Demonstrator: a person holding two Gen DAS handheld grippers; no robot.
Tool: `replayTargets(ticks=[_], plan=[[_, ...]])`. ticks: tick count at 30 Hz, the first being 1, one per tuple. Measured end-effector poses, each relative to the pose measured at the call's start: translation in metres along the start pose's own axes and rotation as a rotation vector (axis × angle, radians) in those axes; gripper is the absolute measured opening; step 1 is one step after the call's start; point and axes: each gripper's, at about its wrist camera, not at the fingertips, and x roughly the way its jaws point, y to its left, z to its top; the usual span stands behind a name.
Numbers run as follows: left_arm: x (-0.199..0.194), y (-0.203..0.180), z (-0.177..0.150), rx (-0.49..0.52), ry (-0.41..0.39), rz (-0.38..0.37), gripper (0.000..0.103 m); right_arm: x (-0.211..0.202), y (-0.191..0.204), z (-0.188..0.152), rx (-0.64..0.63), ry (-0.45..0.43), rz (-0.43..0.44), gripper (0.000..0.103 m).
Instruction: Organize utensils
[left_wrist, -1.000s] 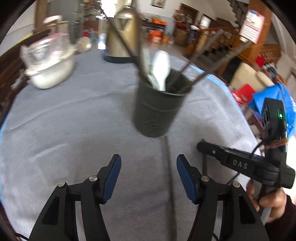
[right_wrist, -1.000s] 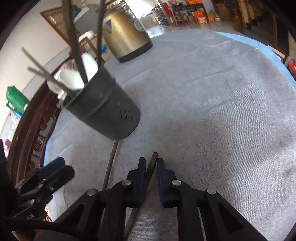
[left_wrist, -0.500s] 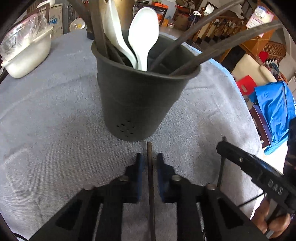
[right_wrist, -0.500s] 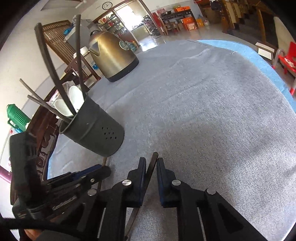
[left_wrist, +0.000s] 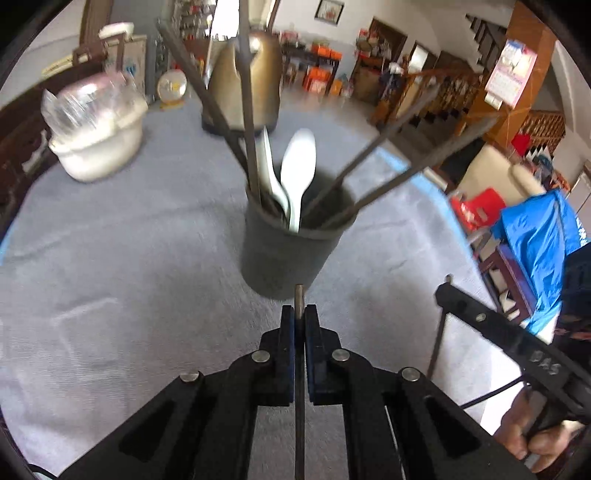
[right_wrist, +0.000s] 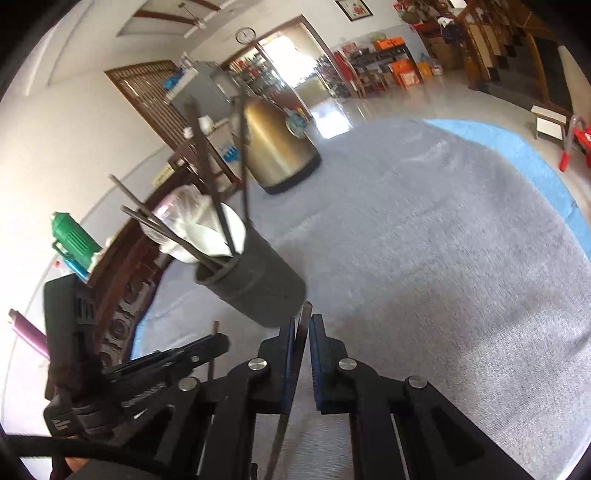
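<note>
The left claw (left_wrist: 300, 317) is pinched tight on a thin dark chopstick (left_wrist: 299, 406). The stick's tip pokes out just past the blue pads (left_wrist: 289, 332), close to the side of the tall dark grey plastic cup (left_wrist: 291, 254).

The right claw (right_wrist: 302, 332) is also squeezed on a thin dark chopstick of its own (right_wrist: 293, 373); its tip ends right beside the bottom of the cup.

The cup stands near the middle of the round table with the grey cloth (left_wrist: 110, 258). In it are two white plastic spoons (left_wrist: 297, 173) and four more dark sticks (left_wrist: 388, 173) that lean out over the rim.

A shiny gold kettle (left_wrist: 251, 85) and a white pot with clear plastic on top (left_wrist: 98, 136) sit at the far side, well apart from the cup. Bare cloth lies all around the cup. The table's blue edge (right_wrist: 546, 166) is far off to the right.
</note>
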Motion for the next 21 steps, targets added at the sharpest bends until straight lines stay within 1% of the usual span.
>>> replayTargets(ticks=[7, 13, 15, 17, 18, 20, 21], plan=[[-0.066, -0.003, 0.005, 0.013, -0.152, -0.002, 0.005, -0.026, 0.029, 0.005, -0.068, -0.078, 0.059, 0.007], [-0.1, -0.003, 0.018, 0.022, -0.24, -0.005, 0.005, -0.051, 0.052, 0.017, -0.114, -0.143, 0.087, 0.007], [-0.104, -0.001, 0.023, 0.024, -0.26, -0.004, 0.005, -0.055, 0.059, 0.022, -0.139, -0.157, 0.084, 0.007], [-0.108, -0.002, 0.024, 0.016, -0.271, 0.0, 0.005, -0.053, 0.06, 0.026, -0.149, -0.147, 0.054, 0.007], [-0.109, 0.0, 0.023, 0.008, -0.272, -0.003, 0.005, -0.047, 0.058, 0.028, -0.138, -0.117, 0.047, 0.006], [-0.112, 0.001, 0.019, 0.0, -0.277, 0.004, 0.005, -0.04, 0.047, 0.028, -0.086, -0.078, 0.02, 0.008], [-0.114, 0.001, 0.017, -0.001, -0.282, 0.01, 0.005, -0.037, 0.038, 0.028, -0.054, -0.062, -0.013, 0.009]])
